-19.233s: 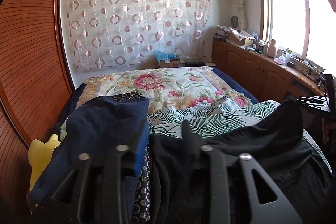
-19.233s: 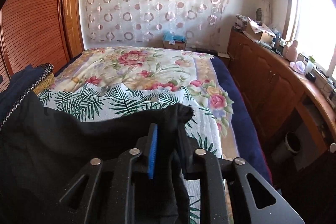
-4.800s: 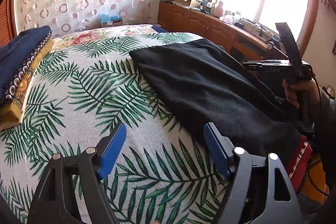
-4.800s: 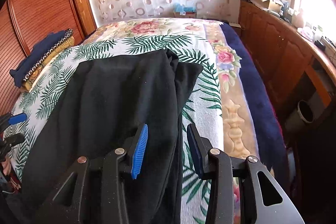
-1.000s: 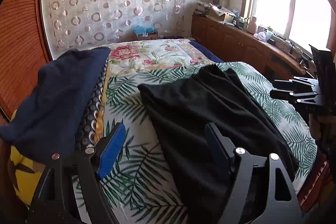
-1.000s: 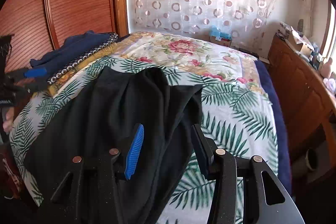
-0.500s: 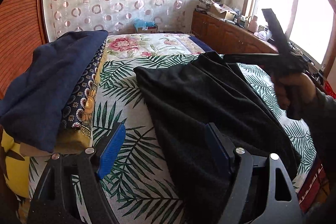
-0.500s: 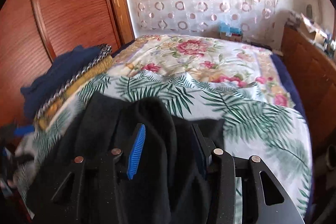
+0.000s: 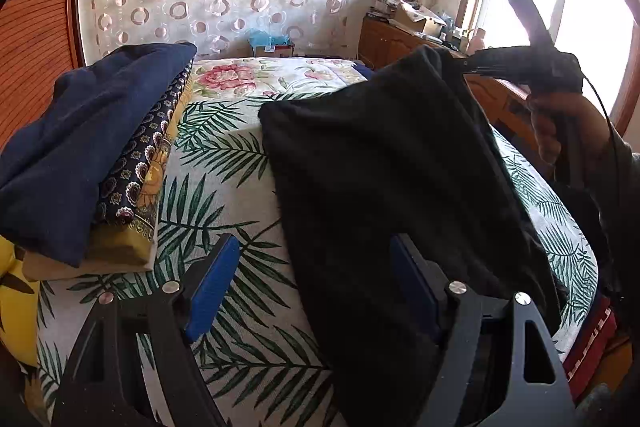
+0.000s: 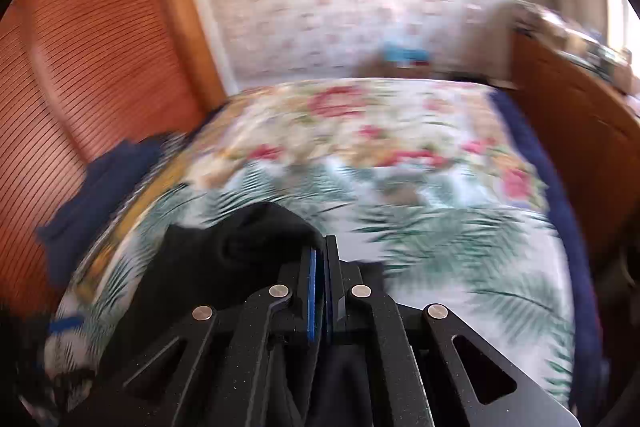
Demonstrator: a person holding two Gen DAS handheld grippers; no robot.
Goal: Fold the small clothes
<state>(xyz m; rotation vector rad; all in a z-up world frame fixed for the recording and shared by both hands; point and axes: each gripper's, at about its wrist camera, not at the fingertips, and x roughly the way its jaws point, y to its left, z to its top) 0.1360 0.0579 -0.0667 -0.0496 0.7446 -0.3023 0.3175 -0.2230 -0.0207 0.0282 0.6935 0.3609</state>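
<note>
Bed (image 9: 240, 195) with the palm-leaf cover carried everything. Black garment (image 9: 384, 179) lay on its right half, long axis running from the near edge by me toward the far end of the bed, far end lifted off the cover. Stack of folded clothes (image 9: 92, 147), navy on top, sat at the left edge, apart from the black piece.

Step in hand, as I read it: first fold, bringing the far end over toward the near end.

My right tool (image 10: 320, 259) was pressed together on the garment's far corner, holding it raised; that view was motion-blurred, so exactly how much cloth sat in the pinch I could not tell. My left tool (image 9: 316, 279) was spread wide, low over the near end, one finger over the leaf print and the other over black cloth, gripping nothing.

Next move probably needed the left tool to pin or pinch the near hem while the right carried its corner across, edges kept aligned.
</note>
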